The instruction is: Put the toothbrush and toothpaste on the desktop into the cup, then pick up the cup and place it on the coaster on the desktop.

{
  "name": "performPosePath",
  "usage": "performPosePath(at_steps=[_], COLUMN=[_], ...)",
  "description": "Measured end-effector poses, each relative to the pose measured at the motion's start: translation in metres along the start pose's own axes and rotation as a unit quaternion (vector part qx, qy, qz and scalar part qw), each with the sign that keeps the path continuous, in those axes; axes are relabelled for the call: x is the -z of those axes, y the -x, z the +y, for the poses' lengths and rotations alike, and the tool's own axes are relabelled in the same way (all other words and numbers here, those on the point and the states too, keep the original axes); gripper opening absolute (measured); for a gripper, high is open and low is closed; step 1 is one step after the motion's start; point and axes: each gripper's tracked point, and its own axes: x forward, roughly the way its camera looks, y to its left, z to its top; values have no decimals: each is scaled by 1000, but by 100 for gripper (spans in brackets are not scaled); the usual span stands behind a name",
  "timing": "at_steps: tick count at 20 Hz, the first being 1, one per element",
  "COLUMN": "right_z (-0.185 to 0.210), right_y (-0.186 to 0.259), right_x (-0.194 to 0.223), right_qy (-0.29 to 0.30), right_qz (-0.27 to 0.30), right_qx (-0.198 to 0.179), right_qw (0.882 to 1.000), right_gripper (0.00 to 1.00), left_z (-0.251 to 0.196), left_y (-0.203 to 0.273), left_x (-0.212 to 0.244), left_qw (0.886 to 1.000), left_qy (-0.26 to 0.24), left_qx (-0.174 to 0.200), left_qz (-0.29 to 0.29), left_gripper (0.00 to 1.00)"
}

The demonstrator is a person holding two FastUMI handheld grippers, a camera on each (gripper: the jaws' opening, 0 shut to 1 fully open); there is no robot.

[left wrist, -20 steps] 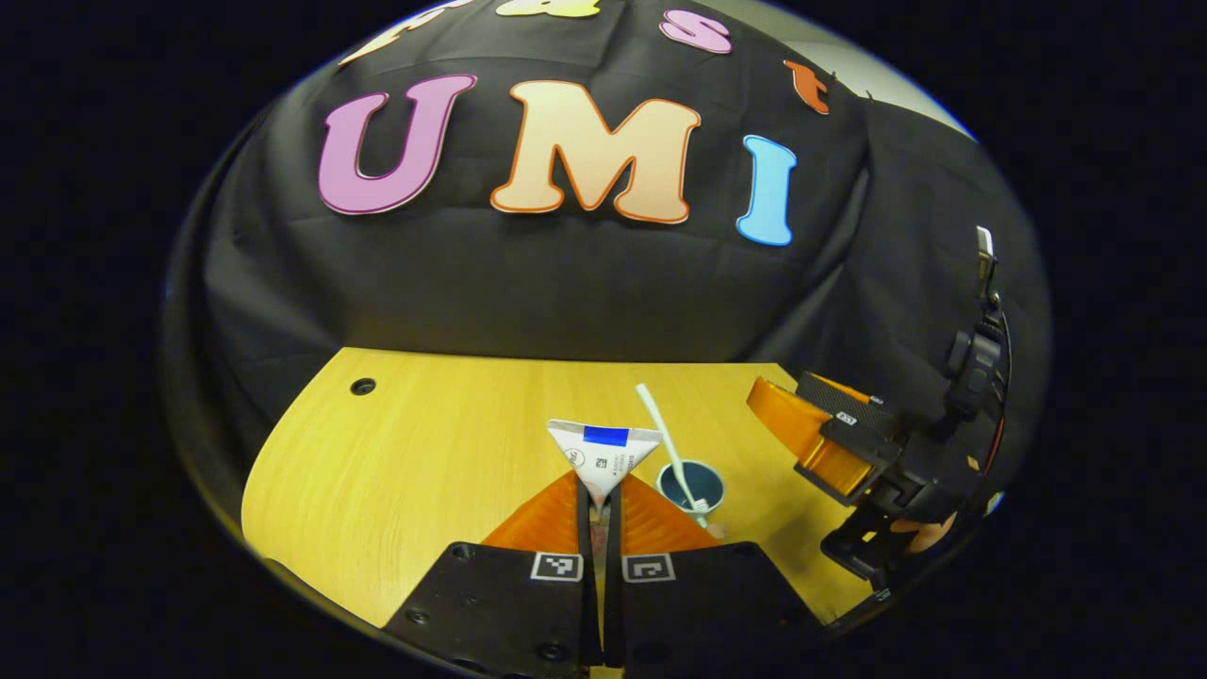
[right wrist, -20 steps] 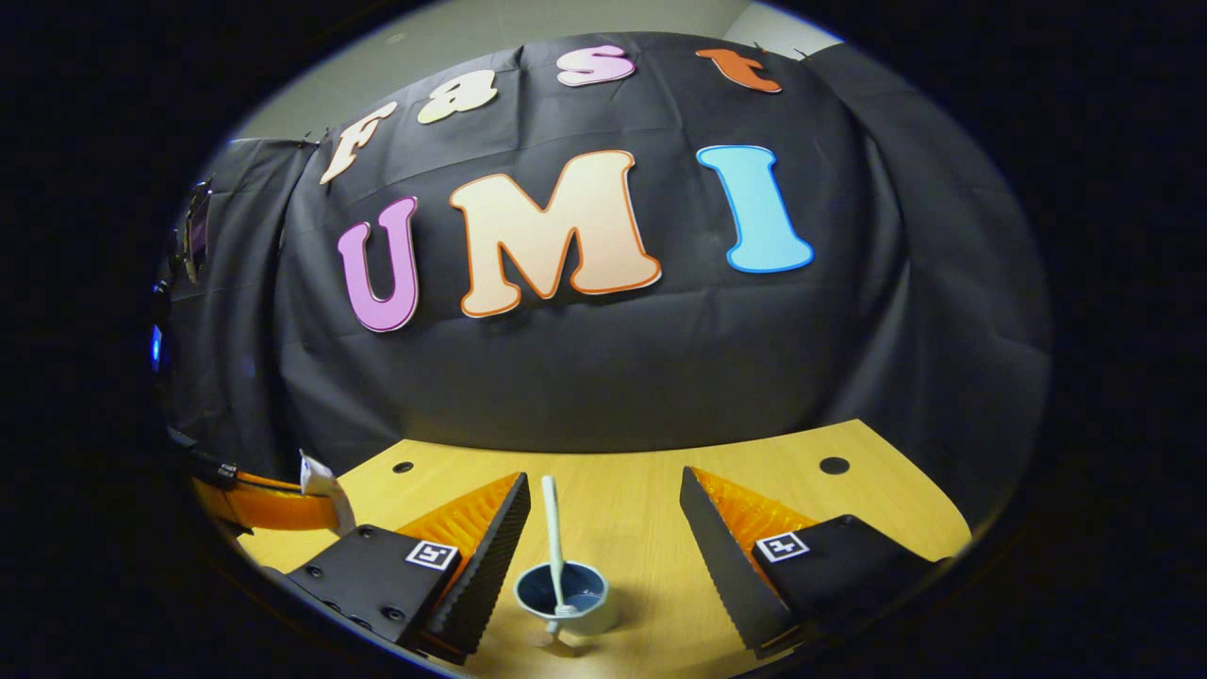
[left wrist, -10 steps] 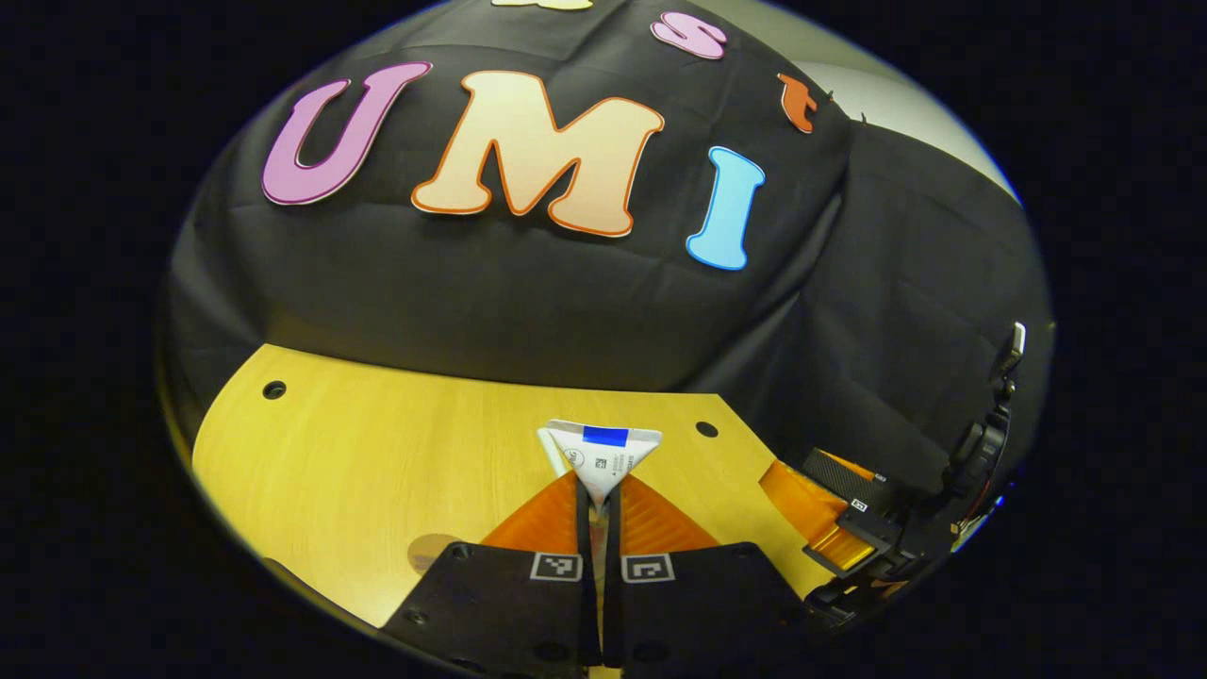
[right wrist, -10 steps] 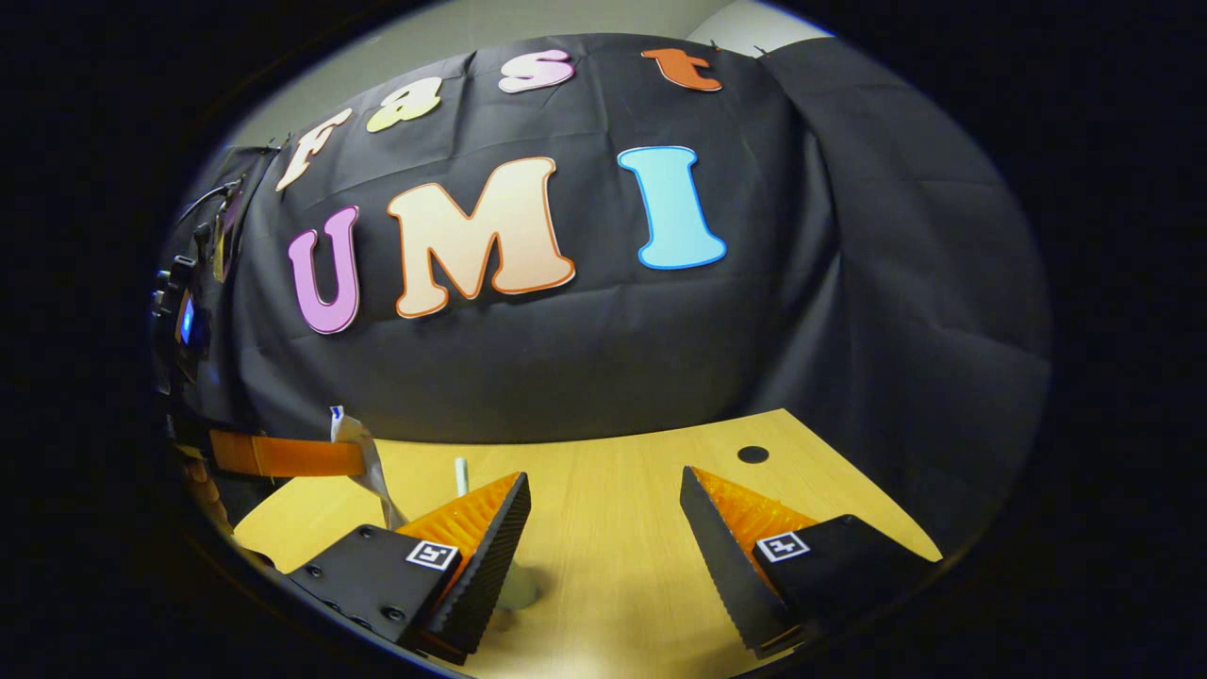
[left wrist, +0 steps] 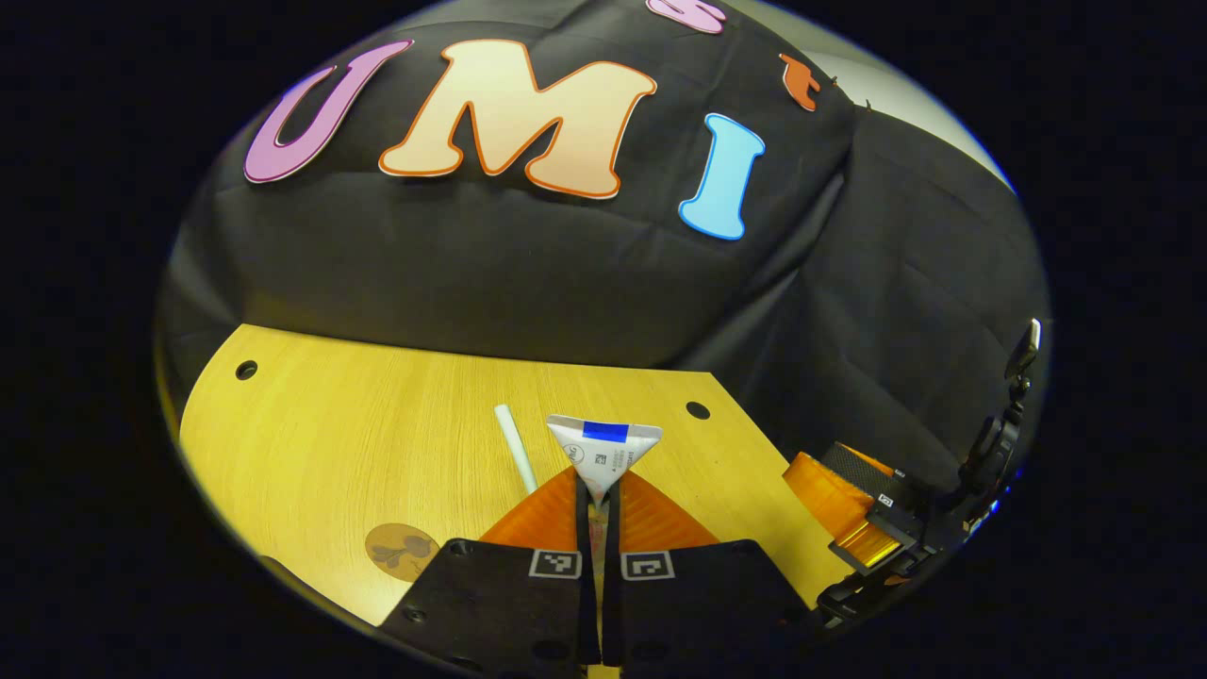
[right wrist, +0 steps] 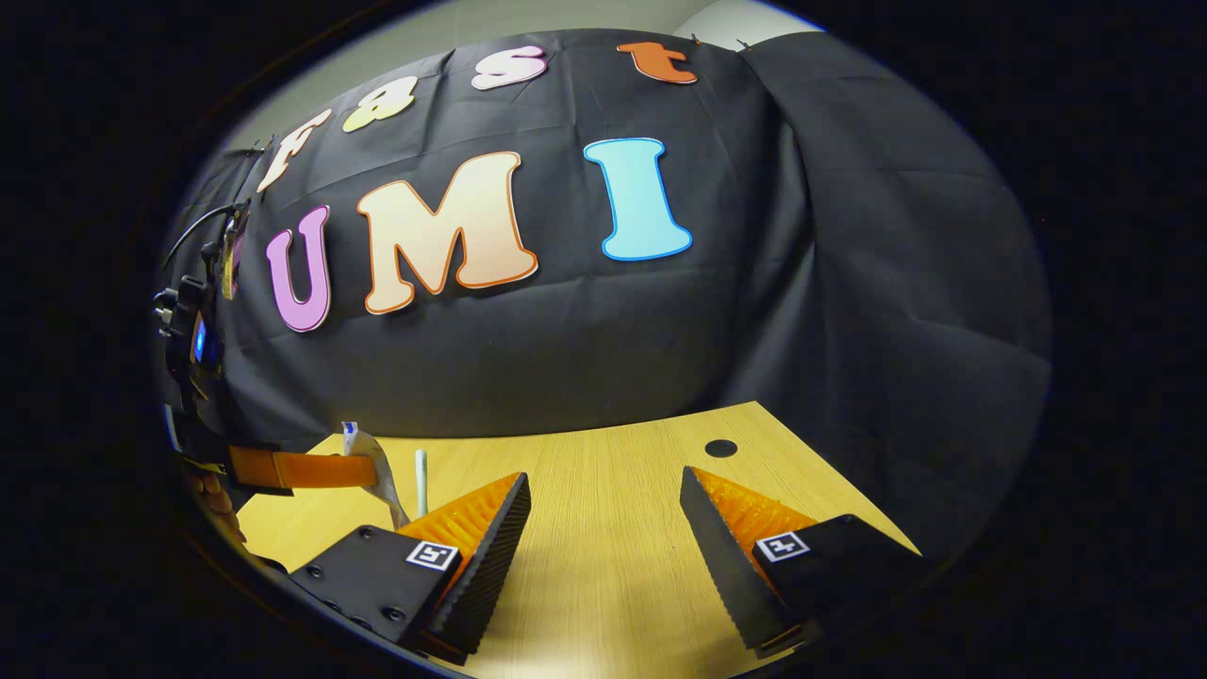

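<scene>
My left gripper (left wrist: 598, 487) is shut on a white toothpaste tube (left wrist: 603, 447) with a blue patch, whose crimped end points up and away. Just left of the tube a white toothbrush handle (left wrist: 515, 447) rises from behind the left finger, which hides its lower part. A brown patterned coaster (left wrist: 400, 550) lies on the wooden desktop (left wrist: 377, 434) at the lower left. My right gripper (right wrist: 603, 528) stands open over bare desktop. To its left I see the left gripper's orange fingers (right wrist: 302, 469), the toothpaste tube (right wrist: 373, 462) and the toothbrush handle (right wrist: 421, 477).
The right gripper (left wrist: 872, 523) shows at the right edge of the left gripper view. Small round holes (left wrist: 698, 410) (right wrist: 721, 448) mark the desktop near its far edge. Black cloth hangs close behind the desktop.
Both views have swung right. The blue cup and brush head slid out of sight behind the fingers. The coaster came into view at the lower left. The toothpaste stays gripped.
</scene>
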Motion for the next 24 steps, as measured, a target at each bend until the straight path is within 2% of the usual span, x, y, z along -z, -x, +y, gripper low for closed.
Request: performPosePath(at_steps=[6, 8, 10, 12, 14, 15, 16, 17, 19, 22, 24], right_z=[0, 1, 3, 6, 11, 15, 19, 25, 39, 66, 87], right_y=[-7, -8, -8, -7, -6, -6, -5, -5, -4, -1, 4], right_x=[1, 3, 4, 5, 5, 6, 6, 9, 20, 48, 67], right_qy=[2, 3, 5, 6, 8, 7, 7, 7, 5, 7, 6], right_qz=[6, 8, 11, 13, 16, 18, 21, 27, 55, 126, 182], right_qx=[-4, -4, -7, -10, -16, -22, -28, -36, -56, -93, -120], right_qw=[1000, 1000, 1000, 1000, 1000, 1000, 999, 999, 997, 988, 976], right_gripper=[98, 98, 98, 99, 98, 98, 96, 98, 98, 98, 98], left_z=[6, 7, 6, 9, 15, 20, 24, 28, 40, 63, 80], left_y=[-10, -9, -5, 1, 6, 9, 12, 15, 27, 49, 69], left_x=[19, 30, 38, 42, 45, 46, 46, 45, 45, 41, 38], left_qw=[1000, 999, 999, 999, 998, 998, 998, 998, 997, 993, 989], left_qy=[-11, 0, 16, 27, 28, 26, 24, 22, 15, -2, -10], left_qx=[-16, -15, -12, -17, -34, -42, -51, -59, -81, -120, -146], left_qz=[22, 33, 41, 39, 34, 32, 27, 21, 10, -14, -32], left_gripper=[1, 2, 5, 12, 32, 54, 61, 82, 96, 96, 96])
